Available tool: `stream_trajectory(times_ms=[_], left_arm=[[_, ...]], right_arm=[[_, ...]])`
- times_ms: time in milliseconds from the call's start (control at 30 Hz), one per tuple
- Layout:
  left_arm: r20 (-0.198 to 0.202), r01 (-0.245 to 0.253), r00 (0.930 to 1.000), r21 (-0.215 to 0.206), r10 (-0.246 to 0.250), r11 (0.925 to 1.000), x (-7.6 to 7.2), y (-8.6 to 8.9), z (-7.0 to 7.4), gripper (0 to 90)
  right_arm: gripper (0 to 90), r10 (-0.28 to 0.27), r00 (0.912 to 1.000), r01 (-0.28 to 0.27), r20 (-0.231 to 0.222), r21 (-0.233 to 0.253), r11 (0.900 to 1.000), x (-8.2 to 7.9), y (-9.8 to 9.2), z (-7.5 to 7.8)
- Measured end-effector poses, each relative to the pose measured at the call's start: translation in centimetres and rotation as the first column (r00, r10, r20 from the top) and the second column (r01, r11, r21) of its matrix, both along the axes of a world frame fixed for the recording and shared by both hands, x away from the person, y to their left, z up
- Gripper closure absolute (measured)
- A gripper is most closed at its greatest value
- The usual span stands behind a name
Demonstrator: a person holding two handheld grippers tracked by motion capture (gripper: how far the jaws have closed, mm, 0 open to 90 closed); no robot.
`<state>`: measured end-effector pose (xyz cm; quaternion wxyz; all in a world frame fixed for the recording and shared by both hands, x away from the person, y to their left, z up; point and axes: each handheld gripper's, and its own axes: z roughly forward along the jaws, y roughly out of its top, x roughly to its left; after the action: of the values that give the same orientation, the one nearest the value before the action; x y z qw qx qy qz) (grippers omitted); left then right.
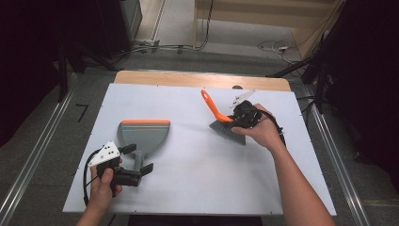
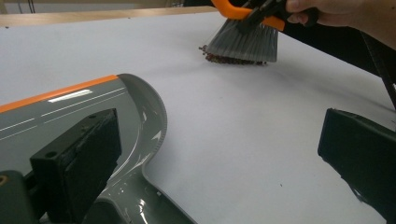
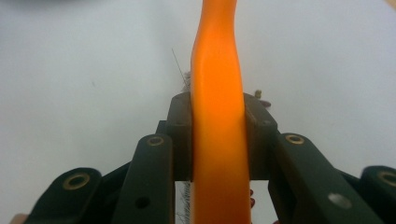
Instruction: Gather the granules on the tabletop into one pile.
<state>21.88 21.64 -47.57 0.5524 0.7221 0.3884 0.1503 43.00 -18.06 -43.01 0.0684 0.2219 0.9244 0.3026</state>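
Left hand [image 1: 104,181] held the left gripper [image 1: 139,160] low at the bench's [image 1: 197,179] near-left, jaws spread wide astride the dustpan [image 1: 142,134] handle. Right forearm reached forward; right gripper [image 1: 236,117] was clamped on the brush's [image 1: 226,123] orange handle, bristles touching the bench over small debris [image 2: 224,58].
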Motion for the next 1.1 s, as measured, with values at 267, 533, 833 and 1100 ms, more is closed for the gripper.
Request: stream_trajectory(times_ms=[267, 533, 833, 1100], left_arm=[[0.0, 0.006, 1.0, -0.001, -0.006, 1.0, 0.1, -0.1, -0.1, 0.2], [-0.003, 0.007, 1.0, 0.003, -0.007, 1.0, 0.1, 0.0, -0.1, 0.2], [-0.002, 0.005, 1.0, -0.003, -0.005, 1.0, 0.1, 0.1, -0.1, 0.2], [-0.002, 0.009, 1.0, 0.002, -0.009, 1.0, 0.1, 0.0, 0.0, 0.2]], right_arm=[[68.1, -0.149, 0.9843, 0.158, -0.095, 0.094, 0.983, -0.2, 1.4, 1.9], [68.2, -0.28, 0.9228, 0.316, -0.265, 0.107, 0.943, -0.2, 5.6, -0.8], [68.1, -0.325, 0.9159, 0.345, -0.236, 0.051, 0.937, 0.2, 5.3, -2.4], [68.1, -0.426, 0.8878, 0.435, -0.175, 0.014, 0.901, 1.1, 2.9, -1.9]])
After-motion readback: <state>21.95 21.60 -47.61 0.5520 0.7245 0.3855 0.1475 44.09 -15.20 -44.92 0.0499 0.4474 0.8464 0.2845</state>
